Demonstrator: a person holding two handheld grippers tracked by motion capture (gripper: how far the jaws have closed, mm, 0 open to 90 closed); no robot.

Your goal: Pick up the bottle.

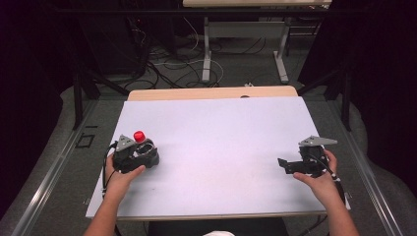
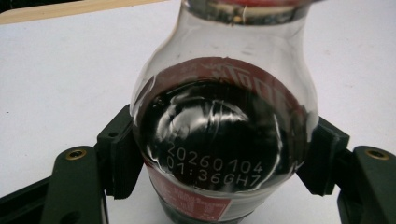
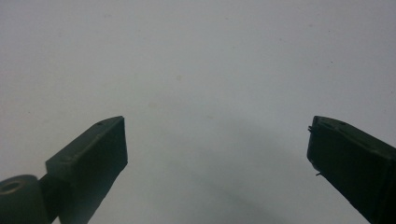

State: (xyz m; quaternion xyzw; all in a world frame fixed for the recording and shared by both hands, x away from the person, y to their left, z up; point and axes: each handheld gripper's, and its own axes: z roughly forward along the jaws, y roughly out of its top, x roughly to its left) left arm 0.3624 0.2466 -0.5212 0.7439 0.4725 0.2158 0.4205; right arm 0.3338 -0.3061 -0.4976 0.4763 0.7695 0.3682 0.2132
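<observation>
A clear bottle of dark cola (image 2: 224,135) with a red label and red cap (image 1: 139,136) stands at the left of the white table (image 1: 221,147). My left gripper (image 1: 141,153) is shut on the bottle's body, with one pad pressed on each side of it (image 2: 122,158). A printed date code faces the left gripper view. At the right of the table my right gripper (image 1: 284,164) stands open, held by a hand, jaws pointing left. In the right gripper view its black fingertips (image 3: 100,144) are wide apart over bare white surface, with nothing between them.
The table's far edge shows a strip of bare wood (image 1: 211,92). Beyond it are cables on the floor (image 1: 172,64) and the legs of another table (image 1: 206,49). Dark curtains stand on both sides.
</observation>
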